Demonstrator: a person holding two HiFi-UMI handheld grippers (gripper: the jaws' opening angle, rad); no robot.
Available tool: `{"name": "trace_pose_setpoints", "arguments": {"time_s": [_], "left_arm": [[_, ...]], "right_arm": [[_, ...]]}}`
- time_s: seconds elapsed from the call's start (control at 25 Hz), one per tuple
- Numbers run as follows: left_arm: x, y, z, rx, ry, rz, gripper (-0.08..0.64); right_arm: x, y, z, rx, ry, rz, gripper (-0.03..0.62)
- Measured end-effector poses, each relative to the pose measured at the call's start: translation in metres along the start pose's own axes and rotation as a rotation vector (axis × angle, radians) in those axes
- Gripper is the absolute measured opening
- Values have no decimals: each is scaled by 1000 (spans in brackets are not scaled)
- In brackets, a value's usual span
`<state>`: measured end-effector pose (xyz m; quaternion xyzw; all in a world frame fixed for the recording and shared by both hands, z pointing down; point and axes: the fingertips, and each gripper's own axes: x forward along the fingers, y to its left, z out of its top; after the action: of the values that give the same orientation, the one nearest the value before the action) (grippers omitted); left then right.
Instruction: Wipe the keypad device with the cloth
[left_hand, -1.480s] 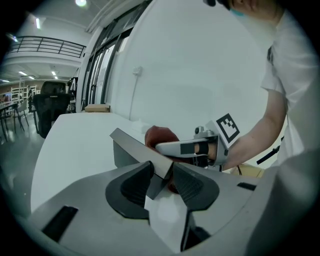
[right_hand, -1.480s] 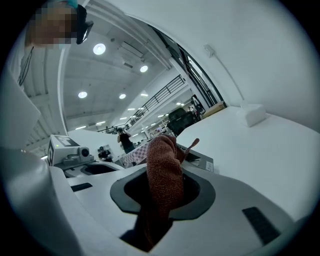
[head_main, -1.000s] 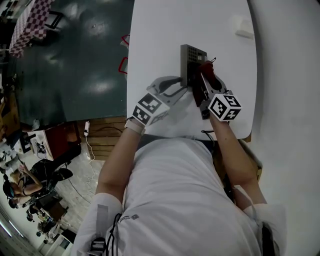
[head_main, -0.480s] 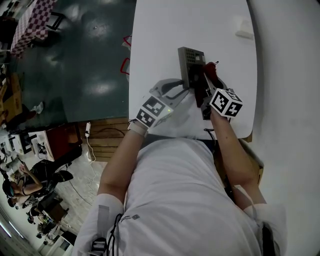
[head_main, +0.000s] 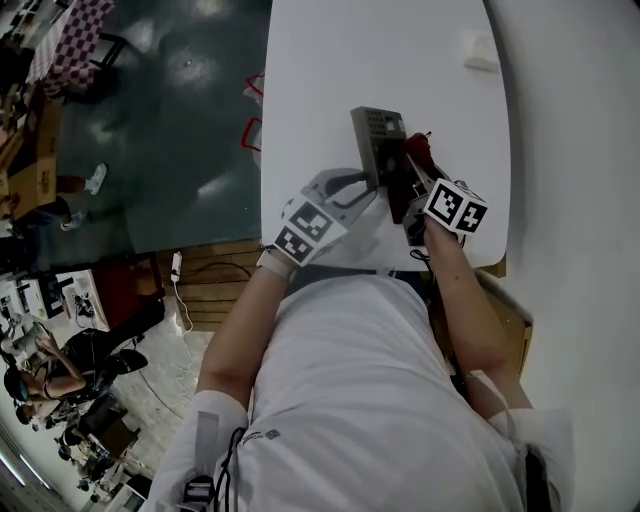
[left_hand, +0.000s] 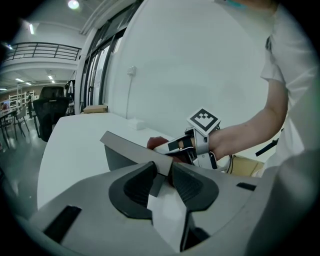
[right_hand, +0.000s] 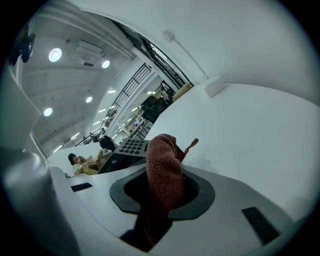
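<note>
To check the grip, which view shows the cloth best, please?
The right gripper view: the cloth stands large, pinched between the jaws. The head view shows a small red patch; the left gripper view, a sliver.

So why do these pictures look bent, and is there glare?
Head view: the wide lens bows the white table, and glare patches the floor. Left gripper view: dark round border around the keypad device. Right gripper view: ceiling lamps flare behind the red cloth.

L jaws just closing on keypad (left_hand: 131, 148).
</note>
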<state>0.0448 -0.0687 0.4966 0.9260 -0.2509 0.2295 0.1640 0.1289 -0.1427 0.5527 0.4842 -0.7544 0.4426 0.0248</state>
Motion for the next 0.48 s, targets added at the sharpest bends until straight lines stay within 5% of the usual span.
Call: {"name": "trace_pose_setpoints", "arguments": {"time_s": [0.48], "left_arm": [[-16,-25,-22,17,14,-30,123]], "right_arm": [[-22,2,-31,109,-13,1,86]]}}
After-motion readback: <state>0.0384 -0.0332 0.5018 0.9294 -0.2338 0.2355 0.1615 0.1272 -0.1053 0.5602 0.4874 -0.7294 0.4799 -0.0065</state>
